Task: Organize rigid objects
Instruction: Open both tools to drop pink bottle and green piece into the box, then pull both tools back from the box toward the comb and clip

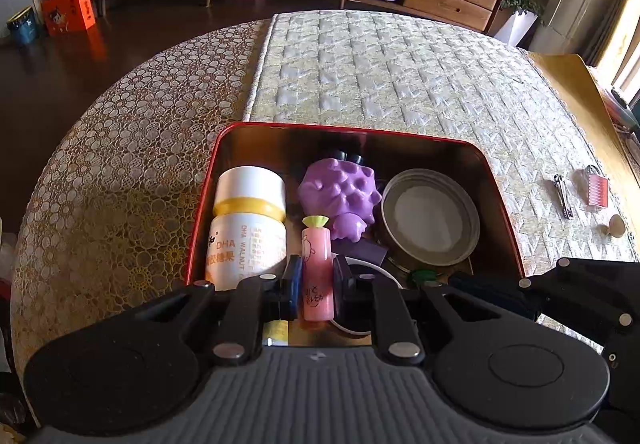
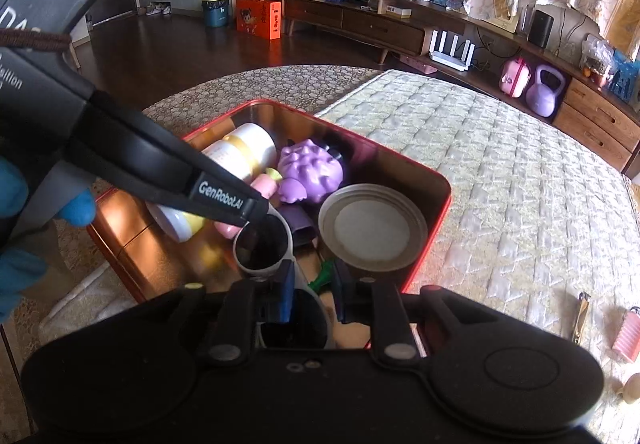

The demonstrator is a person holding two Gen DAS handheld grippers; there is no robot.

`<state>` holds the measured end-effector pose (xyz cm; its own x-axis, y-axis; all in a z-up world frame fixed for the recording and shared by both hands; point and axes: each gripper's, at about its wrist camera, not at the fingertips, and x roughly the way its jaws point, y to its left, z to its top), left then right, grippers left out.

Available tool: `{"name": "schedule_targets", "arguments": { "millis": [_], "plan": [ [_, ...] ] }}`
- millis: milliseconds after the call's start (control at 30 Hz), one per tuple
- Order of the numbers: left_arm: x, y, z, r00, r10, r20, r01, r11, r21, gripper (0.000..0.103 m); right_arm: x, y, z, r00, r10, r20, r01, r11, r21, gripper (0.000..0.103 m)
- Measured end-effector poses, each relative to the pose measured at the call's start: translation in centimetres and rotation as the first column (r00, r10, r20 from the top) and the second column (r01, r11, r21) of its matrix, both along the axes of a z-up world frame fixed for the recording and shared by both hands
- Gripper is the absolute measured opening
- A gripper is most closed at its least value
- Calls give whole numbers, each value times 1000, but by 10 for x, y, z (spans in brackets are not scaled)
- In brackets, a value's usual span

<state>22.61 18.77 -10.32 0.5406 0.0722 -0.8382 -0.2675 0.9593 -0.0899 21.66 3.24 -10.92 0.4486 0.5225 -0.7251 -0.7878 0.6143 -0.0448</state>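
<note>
Left gripper clamped on pink tube, low over red tin, just beside white bottle. Right gripper jaws slightly apart around sunglasses in the tin, grip unclear. Risk: tube snagging on glasses, two grippers crowding, nudging metal lid

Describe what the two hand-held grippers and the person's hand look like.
Each hand-held gripper has black linkage arms with silver rivets, blue finger pads and a ribbed grey body. One arm carries white GenRobot.AI lettering. The hand wears a blue glove.
</note>
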Motion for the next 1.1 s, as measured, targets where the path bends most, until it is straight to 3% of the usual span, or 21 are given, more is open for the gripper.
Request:
{"name": "schedule_targets", "arguments": {
  "millis": [267, 1100],
  "plan": [
    [-5, -3, 3, 1000, 10, -5, -9, 1000, 22, 16, -4, -12, 9, 999, -20, -26, 21, 999, 44, 28],
    [-54, -31, 43, 995, -33, 90, 33, 999, 0, 17, -35, -59, 51, 995, -69, -65, 80, 980, 185, 45]
  ]
}}
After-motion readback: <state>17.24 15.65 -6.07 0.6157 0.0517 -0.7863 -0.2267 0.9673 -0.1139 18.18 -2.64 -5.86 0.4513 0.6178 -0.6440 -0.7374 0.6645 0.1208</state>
